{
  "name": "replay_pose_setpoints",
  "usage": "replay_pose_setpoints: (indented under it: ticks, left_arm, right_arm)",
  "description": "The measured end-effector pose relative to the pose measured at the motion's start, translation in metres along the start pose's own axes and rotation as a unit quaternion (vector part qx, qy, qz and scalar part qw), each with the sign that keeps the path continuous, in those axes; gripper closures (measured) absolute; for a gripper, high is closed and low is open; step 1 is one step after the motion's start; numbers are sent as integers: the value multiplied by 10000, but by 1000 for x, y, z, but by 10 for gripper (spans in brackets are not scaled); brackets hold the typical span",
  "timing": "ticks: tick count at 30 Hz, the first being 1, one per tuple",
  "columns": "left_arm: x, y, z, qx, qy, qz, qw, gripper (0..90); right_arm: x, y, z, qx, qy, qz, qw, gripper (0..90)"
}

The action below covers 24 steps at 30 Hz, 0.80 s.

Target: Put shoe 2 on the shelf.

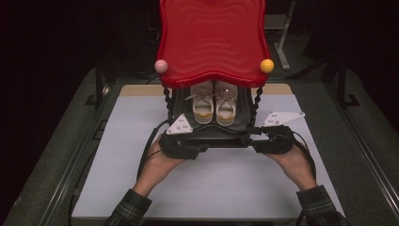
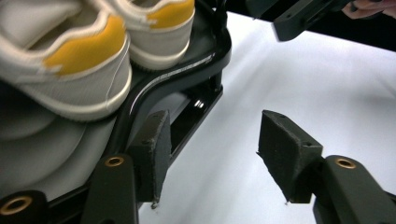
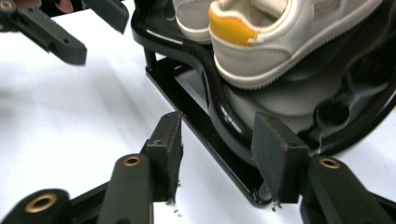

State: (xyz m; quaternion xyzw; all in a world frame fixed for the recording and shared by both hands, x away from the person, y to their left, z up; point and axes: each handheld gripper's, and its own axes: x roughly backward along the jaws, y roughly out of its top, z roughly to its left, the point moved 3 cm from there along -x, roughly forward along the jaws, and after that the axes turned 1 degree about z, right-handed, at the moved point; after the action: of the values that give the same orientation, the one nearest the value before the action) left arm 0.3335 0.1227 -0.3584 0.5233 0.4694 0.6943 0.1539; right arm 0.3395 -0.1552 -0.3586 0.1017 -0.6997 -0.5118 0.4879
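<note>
A small rack with a red wavy top point(image 1: 214, 37) stands at the back of the white board. A pair of white sneakers with yellow heels point(image 1: 214, 107) point(image 2: 70, 70) point(image 3: 261, 42) sits on its black lower shelf point(image 1: 221, 137) point(image 2: 177, 79) point(image 3: 205, 60). My left gripper point(image 1: 201, 142) point(image 2: 217, 140) is open at the shelf's front left edge, its left pad against the black rim. My right gripper point(image 1: 255, 139) point(image 3: 223, 140) is open at the front right, and the shelf's rim and base bar lie between its pads.
The rack has a pink ball point(image 1: 161, 66) and a yellow ball point(image 1: 267, 65) at the red top's front corners, on twisted black posts. The white board point(image 1: 211, 183) spreads toward me. Dark floor and metal rails flank the table.
</note>
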Motion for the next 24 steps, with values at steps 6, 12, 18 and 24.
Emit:
replay_pose_setpoints:
  ticks: [6, 12, 18, 24]
  left_arm:
    - [15, -22, 6, 156, 158, 115, 9997, 339]
    - [30, -47, 7, 323, 300, 210, 9988, 287]
    - [40, -71, 10, 423, 424, 319, 9977, 194]
    - [51, -104, 13, 510, 633, 541, 9952, 158]
  right_arm:
    - [7, -16, -1, -237, 1, -9, 9997, 382]
    - [16, -36, -6, -523, -161, 43, 9985, 272]
    - [23, -59, -8, -665, -409, 65, 9969, 169]
    - [27, -79, -9, -810, -662, 176, 9944, 137]
